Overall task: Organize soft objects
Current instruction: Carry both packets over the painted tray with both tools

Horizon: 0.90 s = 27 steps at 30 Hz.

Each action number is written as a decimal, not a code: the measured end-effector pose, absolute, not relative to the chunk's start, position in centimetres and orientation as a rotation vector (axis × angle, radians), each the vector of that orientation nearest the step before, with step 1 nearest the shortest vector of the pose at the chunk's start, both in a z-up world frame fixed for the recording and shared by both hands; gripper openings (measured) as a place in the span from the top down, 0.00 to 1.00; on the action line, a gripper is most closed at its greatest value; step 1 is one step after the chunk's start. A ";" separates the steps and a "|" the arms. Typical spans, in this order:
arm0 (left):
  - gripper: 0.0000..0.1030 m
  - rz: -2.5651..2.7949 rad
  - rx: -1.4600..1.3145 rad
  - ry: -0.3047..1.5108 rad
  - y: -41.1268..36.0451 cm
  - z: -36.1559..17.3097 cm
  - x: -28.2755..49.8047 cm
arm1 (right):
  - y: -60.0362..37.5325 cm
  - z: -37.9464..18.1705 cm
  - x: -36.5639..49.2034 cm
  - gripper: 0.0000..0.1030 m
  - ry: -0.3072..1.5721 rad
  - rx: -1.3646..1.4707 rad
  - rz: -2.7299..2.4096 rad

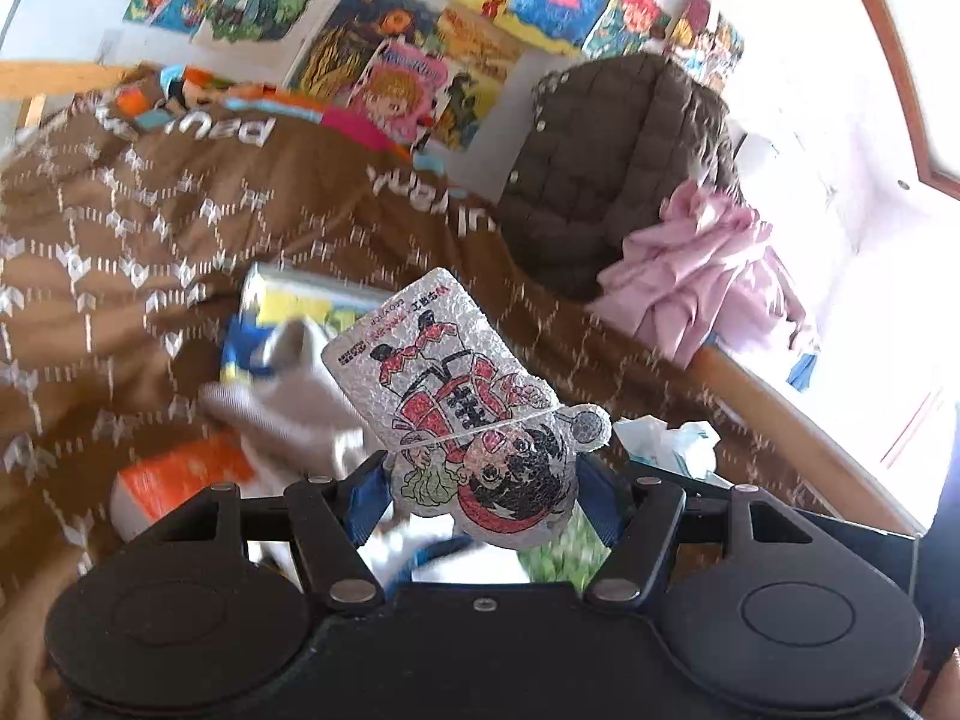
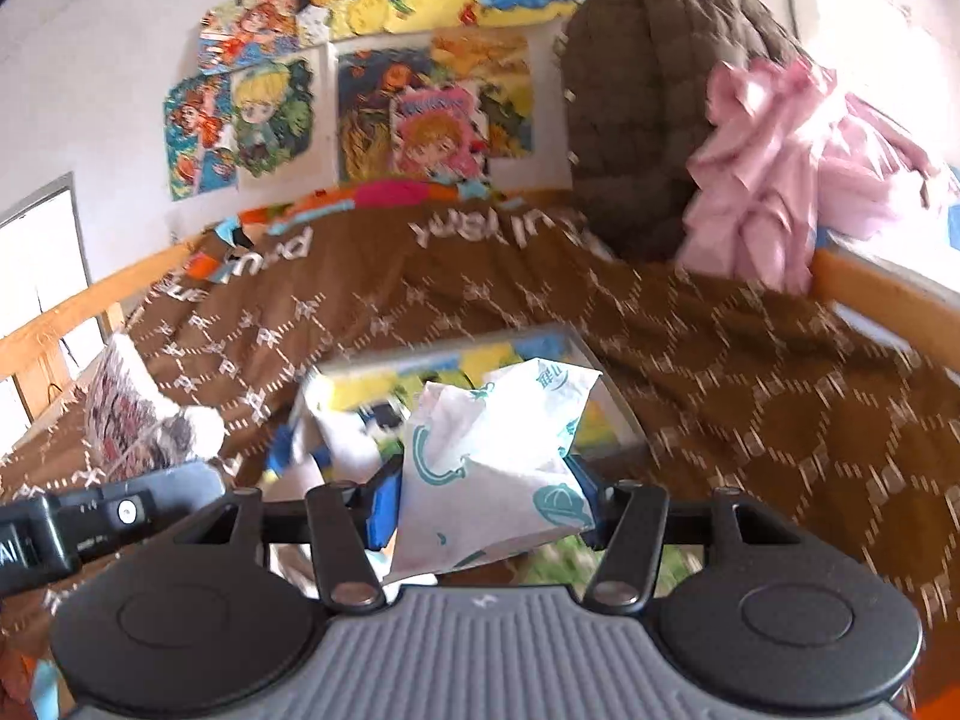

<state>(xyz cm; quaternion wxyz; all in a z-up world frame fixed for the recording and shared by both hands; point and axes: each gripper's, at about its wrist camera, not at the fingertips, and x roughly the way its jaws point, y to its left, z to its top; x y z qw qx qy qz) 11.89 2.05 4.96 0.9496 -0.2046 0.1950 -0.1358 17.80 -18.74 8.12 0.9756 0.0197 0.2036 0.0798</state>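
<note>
My left gripper (image 1: 480,489) is shut on a flat plush cushion (image 1: 456,402) printed with a red-and-black cartoon figure, held above the brown bed cover. The cushion also shows at the left of the right wrist view (image 2: 129,420). My right gripper (image 2: 483,501) is shut on a white tissue pack with teal print (image 2: 492,468); the pack shows at the right in the left wrist view (image 1: 672,444). Below both lies a clear box (image 2: 468,366) with yellow and blue items, and a grey cloth (image 1: 294,396).
A brown patterned blanket (image 1: 150,222) covers the bed. A brown quilted jacket (image 1: 606,150) and a pink garment (image 1: 702,276) sit at the far right by the wooden rail (image 1: 780,402). An orange-and-white box (image 1: 174,480) lies at left. Posters cover the wall.
</note>
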 end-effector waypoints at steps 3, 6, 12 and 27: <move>0.35 -0.277 -0.413 0.364 3.0 7.0 12.9 | -17.3 9.1 19.7 0.42 0.364 0.005 0.185; 0.35 -0.281 -0.403 0.339 3.9 8.4 15.2 | -16.7 8.8 22.2 0.42 0.339 0.010 0.181; 0.35 -0.322 -0.344 0.369 5.5 8.7 22.3 | -17.8 5.9 27.0 0.41 0.315 -0.004 0.164; 0.35 -0.276 -0.299 0.496 9.5 2.3 34.3 | -15.2 3.9 34.9 0.41 0.369 0.041 0.176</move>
